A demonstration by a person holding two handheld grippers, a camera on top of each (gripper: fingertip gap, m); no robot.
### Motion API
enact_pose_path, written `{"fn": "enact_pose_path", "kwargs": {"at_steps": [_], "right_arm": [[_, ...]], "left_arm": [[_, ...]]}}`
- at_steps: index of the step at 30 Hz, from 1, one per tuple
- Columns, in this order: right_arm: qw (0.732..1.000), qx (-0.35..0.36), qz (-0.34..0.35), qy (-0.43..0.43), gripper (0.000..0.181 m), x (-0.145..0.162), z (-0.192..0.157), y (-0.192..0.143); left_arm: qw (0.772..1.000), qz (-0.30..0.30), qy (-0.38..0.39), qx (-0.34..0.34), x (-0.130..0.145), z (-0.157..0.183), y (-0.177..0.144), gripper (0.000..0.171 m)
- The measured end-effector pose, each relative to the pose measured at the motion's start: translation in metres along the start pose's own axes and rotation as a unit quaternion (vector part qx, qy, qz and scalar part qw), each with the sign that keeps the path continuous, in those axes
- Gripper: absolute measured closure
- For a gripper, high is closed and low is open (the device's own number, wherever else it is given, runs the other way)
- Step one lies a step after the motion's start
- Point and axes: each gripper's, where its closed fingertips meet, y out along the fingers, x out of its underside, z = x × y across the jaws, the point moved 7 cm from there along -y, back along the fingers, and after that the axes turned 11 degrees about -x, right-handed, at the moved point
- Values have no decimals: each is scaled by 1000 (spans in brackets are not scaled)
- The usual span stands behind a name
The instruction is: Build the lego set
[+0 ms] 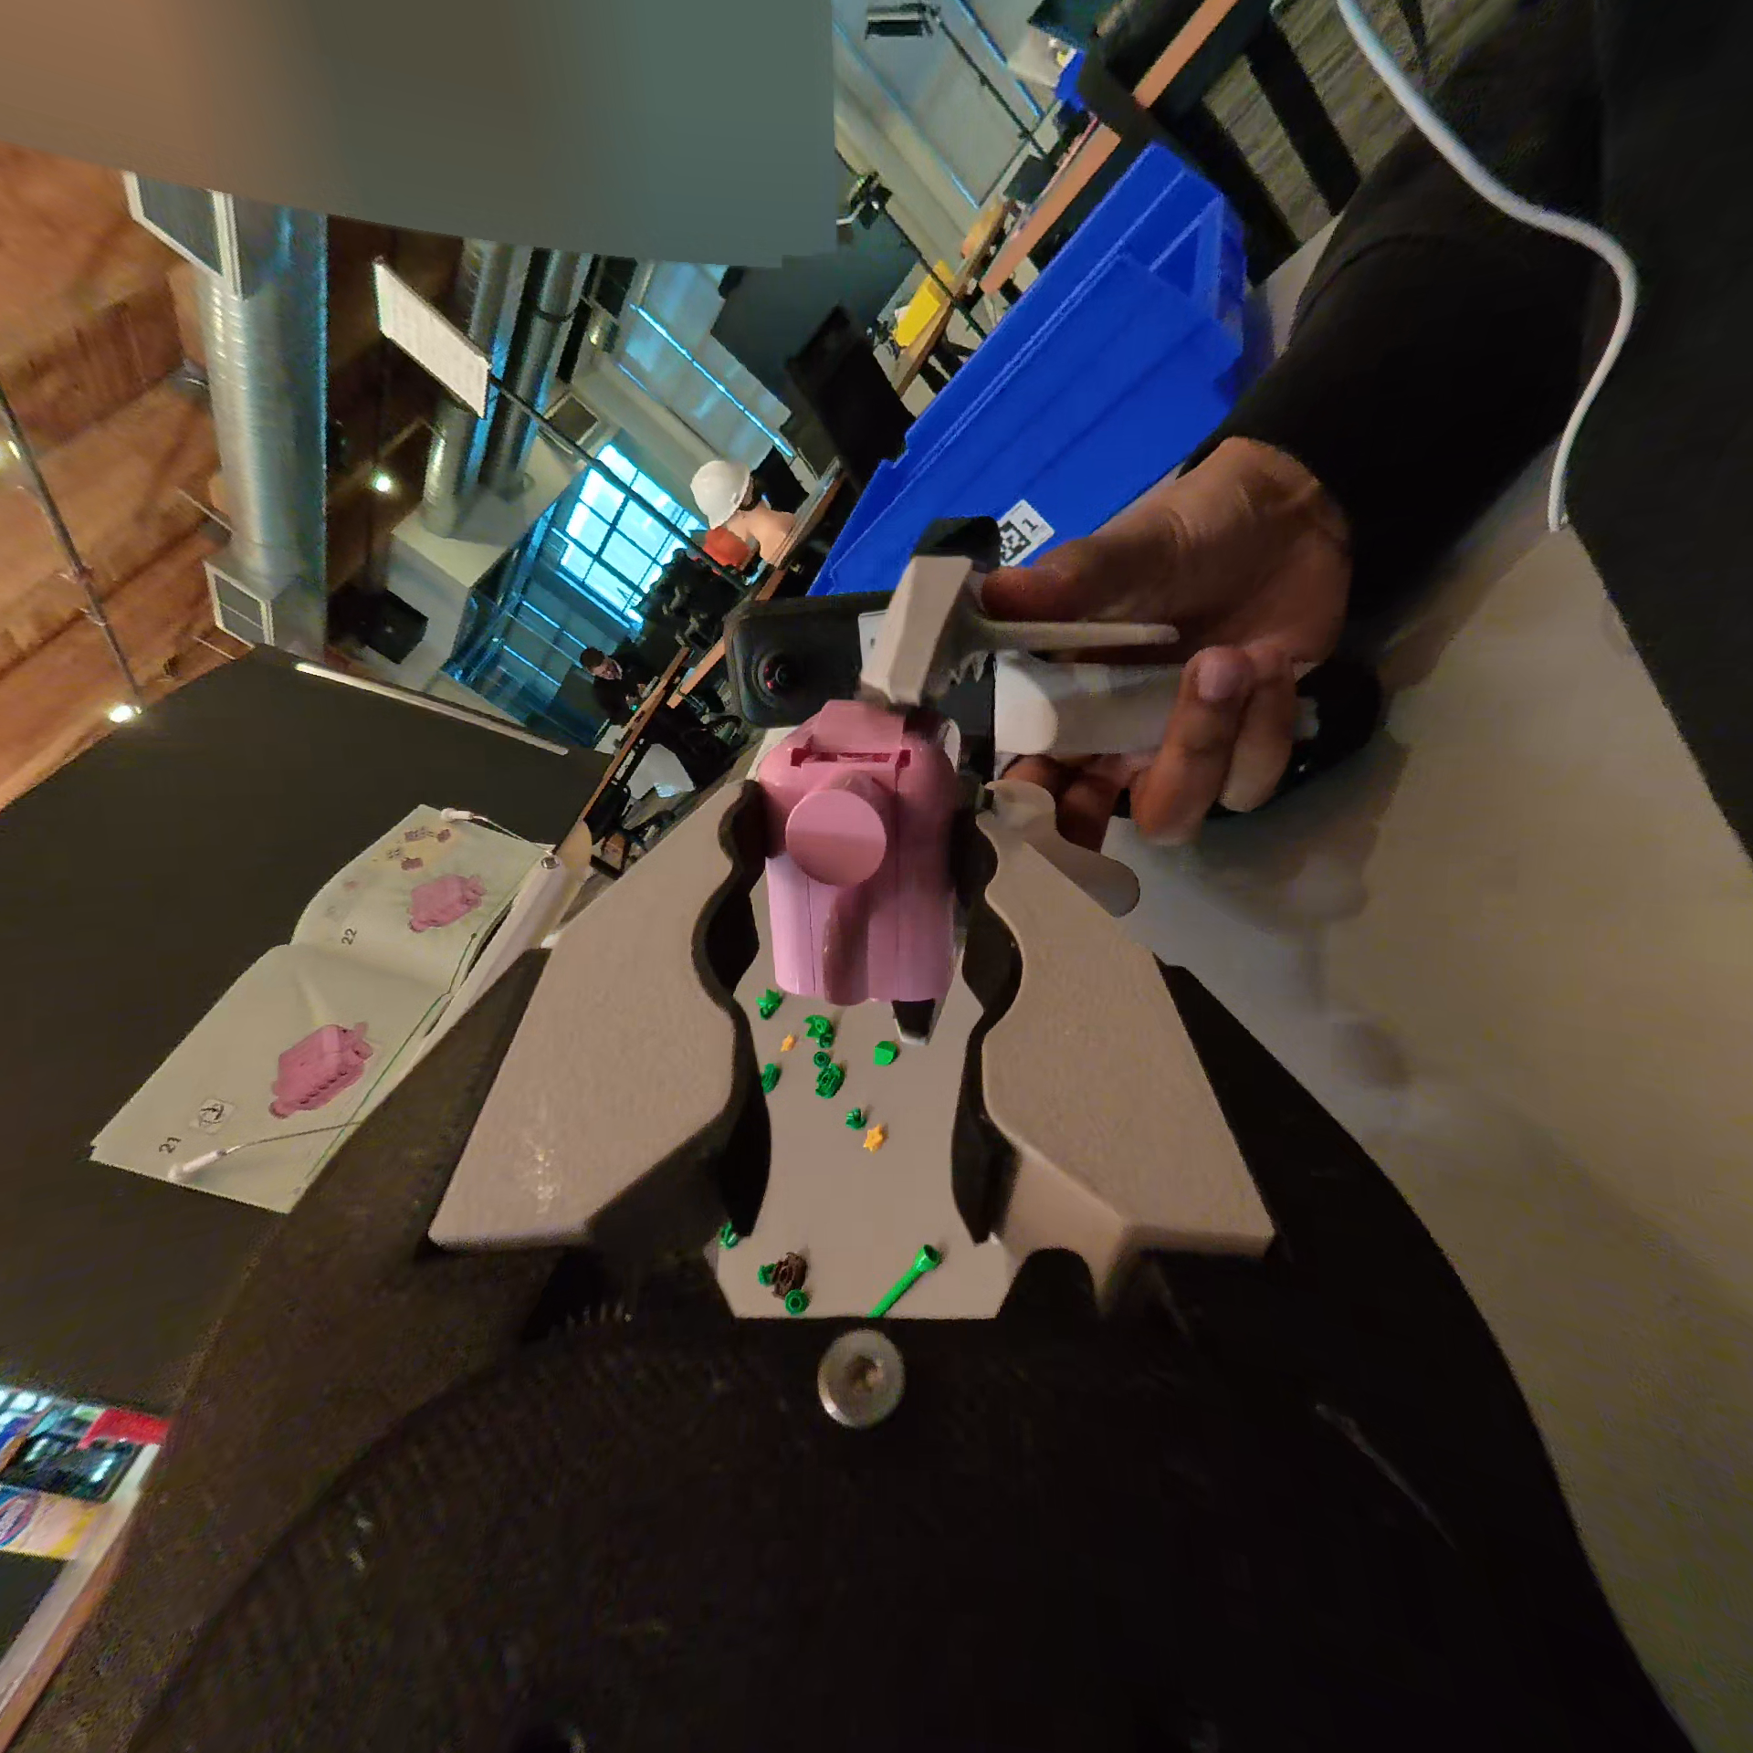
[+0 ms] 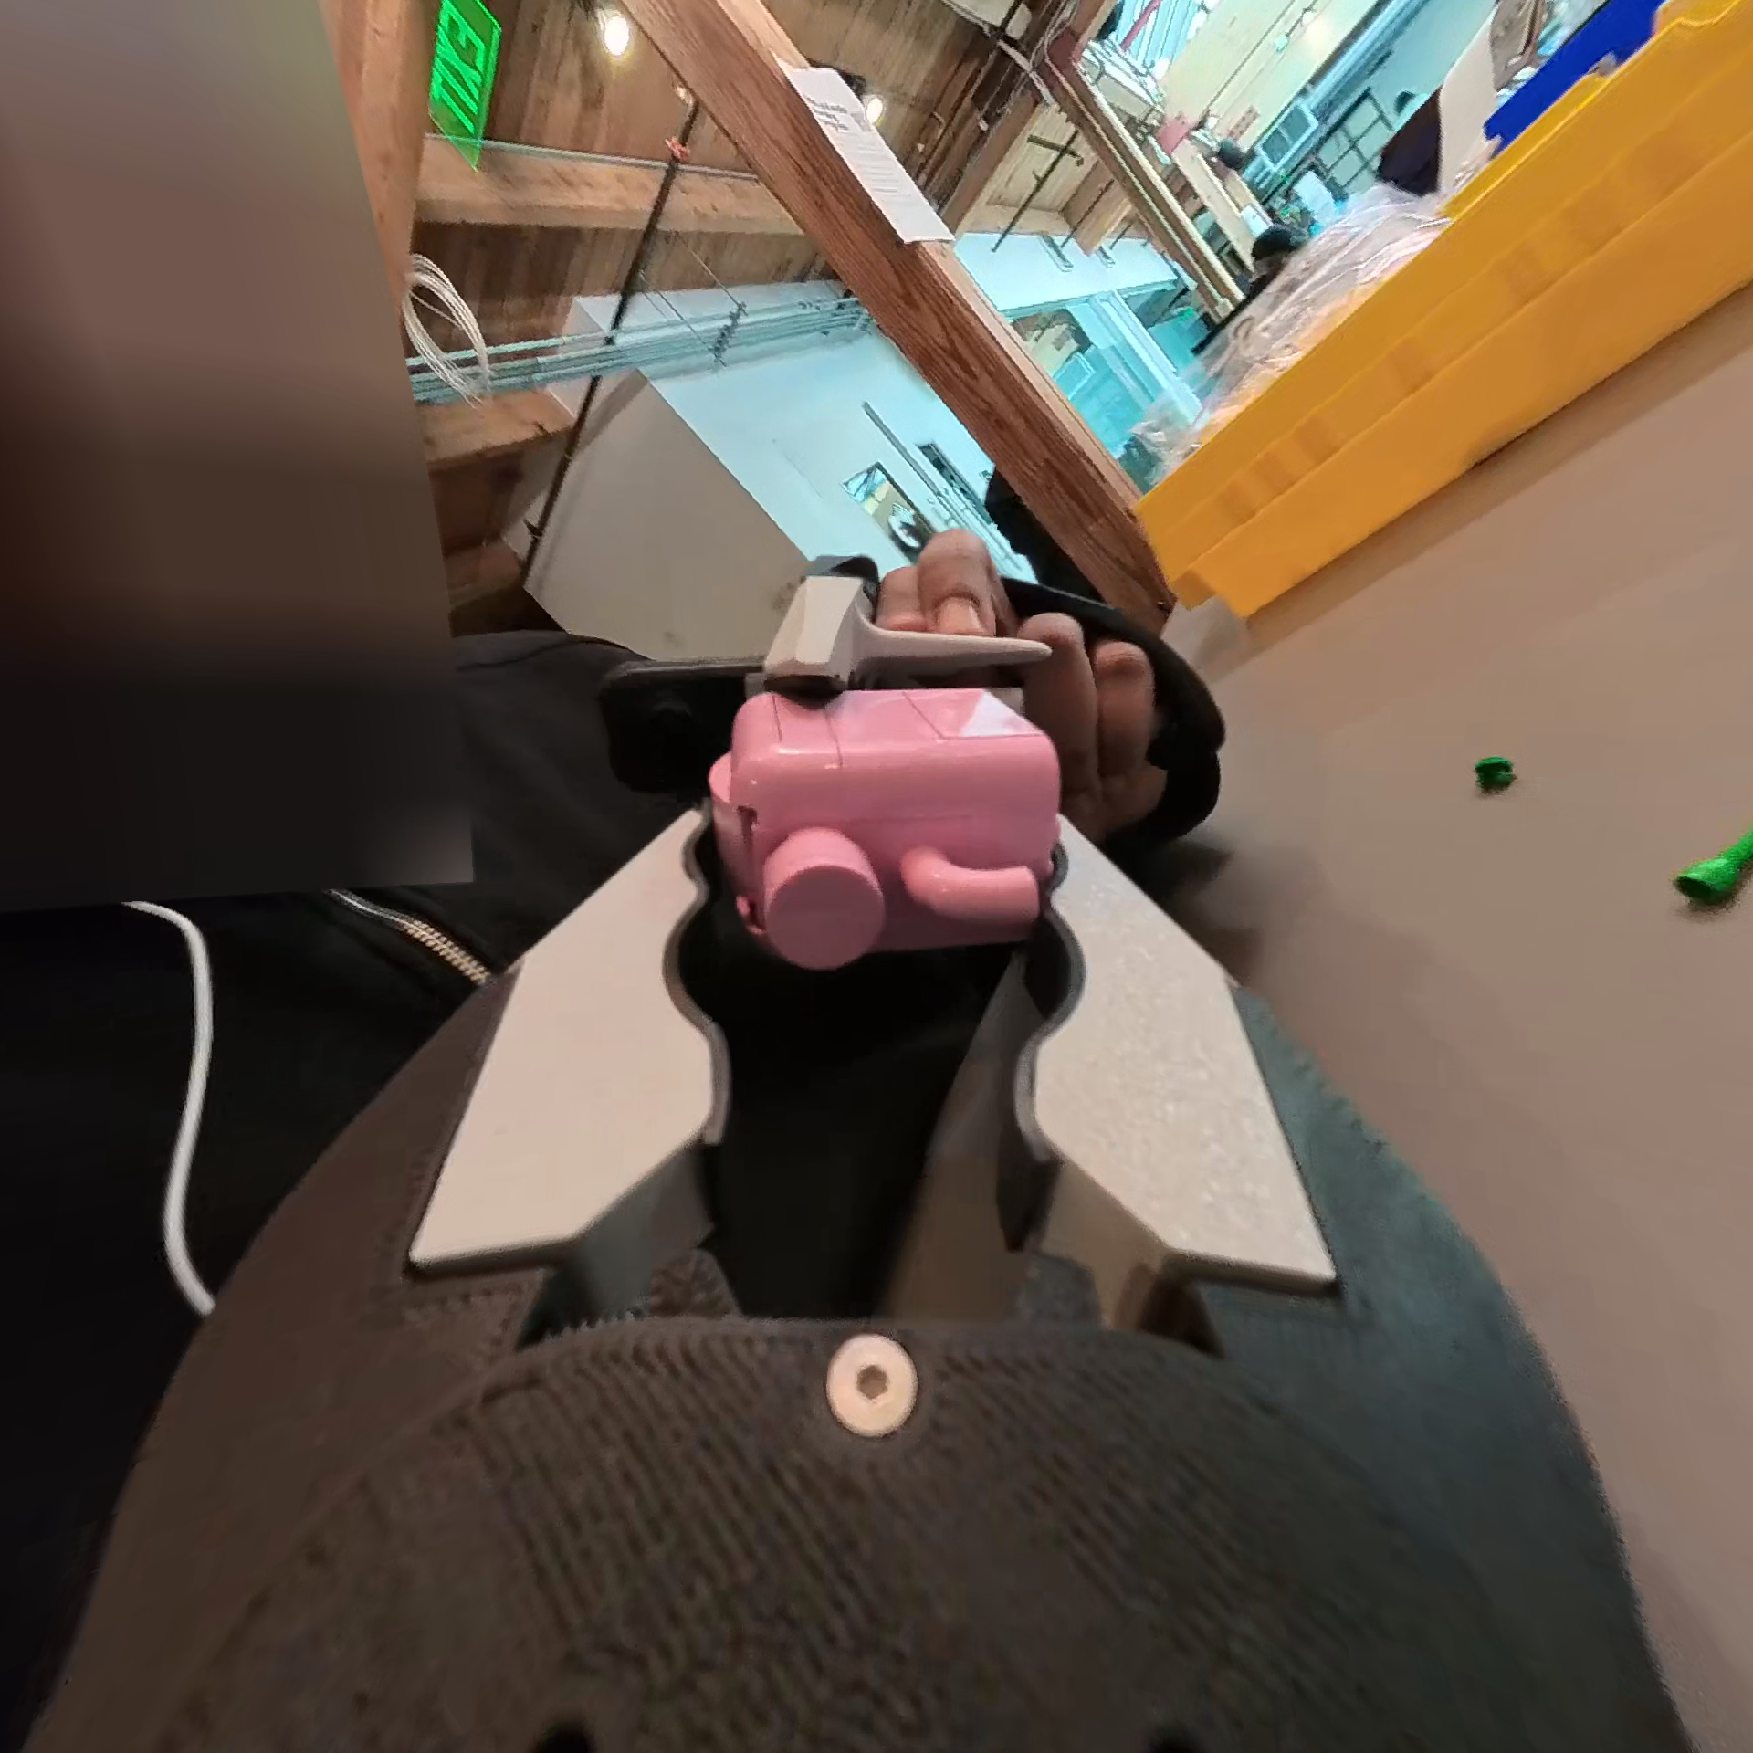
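Pale grey desk (image 1: pixel 1480 949) runs beneath both grippers, meeting a black mat on one side and stacked bins on the other. Nearest the left wrist camera, small loose pieces (image 1: pixel 825 1072) lie scattered on the desk: green studs, two orange stars and a green stalk-like piece (image 1: pixel 906 1281).

Above them the left gripper (image 1: pixel 858 901) has its fingers closed on the pink lego model (image 1: pixel 854 873), which is lifted clear of the desk. The model is a smooth, rounded pink block with a round peg jutting from one face and a curved pink arm beside it. The right gripper (image 2: pixel 877 854) also clamps the same model (image 2: pixel 892 806) between its finger tips, so both hold it at once from opposite directions.

Beyond the model each view shows the other gripper's camera and a hand (image 1: pixel 1195 626) squeezing its handle. Farther out, an open instruction booklet (image 1: pixel 313 1005) lies on the black mat, with a blue bin (image 1: pixel 1072 379) behind; the right view shows a yellow bin (image 2: pixel 1423 360).
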Motion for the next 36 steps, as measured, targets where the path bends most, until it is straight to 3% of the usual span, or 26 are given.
{"fn": "enact_pose_path", "kwargs": {"at_steps": [10,30,36], "right_arm": [[999,23,-32,-33,118,1,-2,1],[996,42,-65,-32,119,6,-1,5],[999,28,-41,-10,118,3,3,4]], "left_arm": [[999,43,14,-21,3,5,-3,135],[1000,15,0,4,4,11,1,135],[1000,5,-16,4,7,9,2,135]]}}
